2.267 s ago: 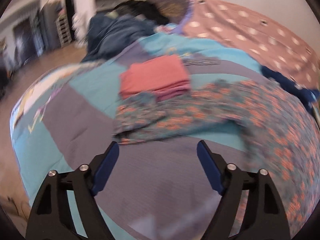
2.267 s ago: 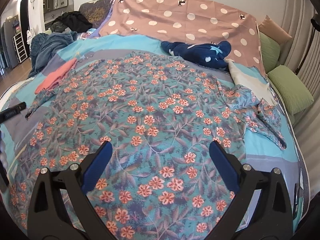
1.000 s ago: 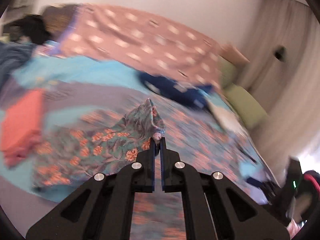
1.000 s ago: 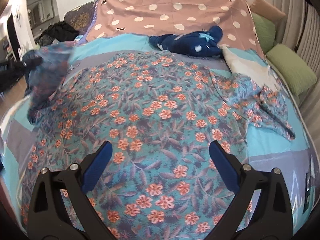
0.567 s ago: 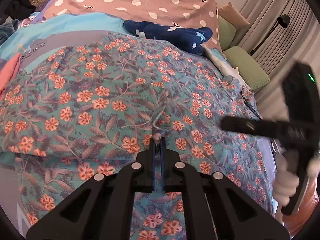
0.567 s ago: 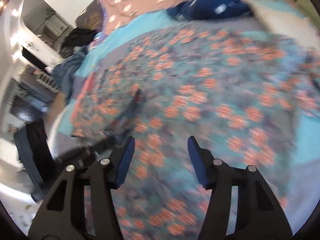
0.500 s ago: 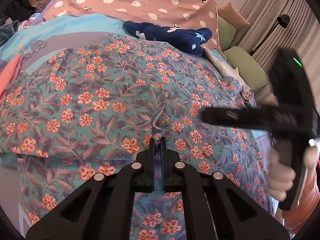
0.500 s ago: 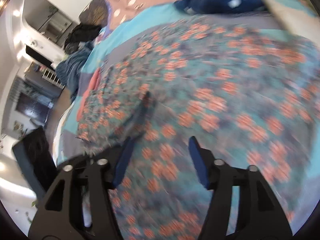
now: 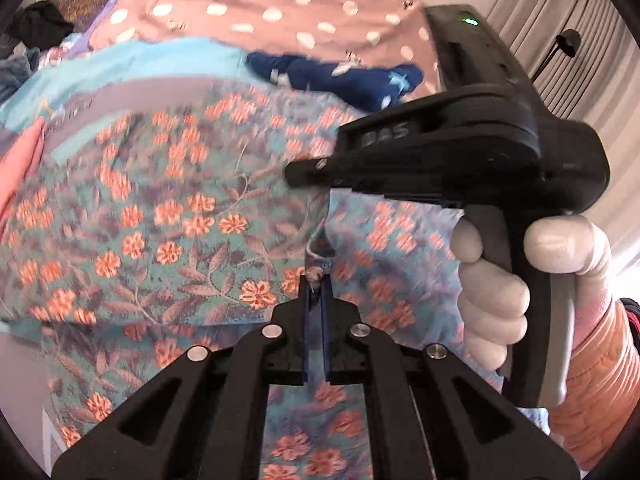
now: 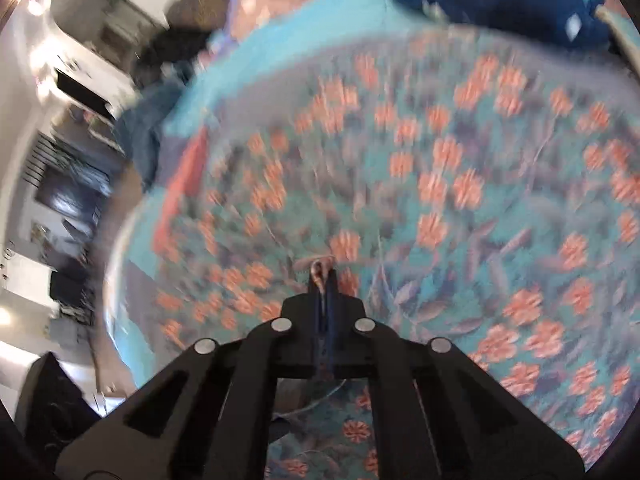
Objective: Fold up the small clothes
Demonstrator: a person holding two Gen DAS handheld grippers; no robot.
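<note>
The floral garment [image 9: 168, 216] lies spread over most of the bed [image 9: 160, 60], teal cloth with orange flowers, one side of it doubled over onto the middle. The left gripper [image 9: 316, 280] has its fingers drawn nearly together on a small bunch of the garment's edge, which pokes up between the blue pads. The right gripper [image 10: 323, 276] is the same: fingers narrow, a little fold of the flowered cloth pinched at their tips. From the left wrist view the right gripper's black body crosses just above the left one, held by a right hand [image 9: 500, 292] in a pale glove with an orange sleeve behind it; its tips reach the garment close to where the left one grips. A folded coral piece [image 9: 20, 164] sits near the left edge of the bed, beside the garment. A navy star-print cloth [image 9: 332, 78] lies beyond it toward the head of the bed, against the pink dotted cover [image 9: 248, 4]. The right wrist view is blurred.
</note>
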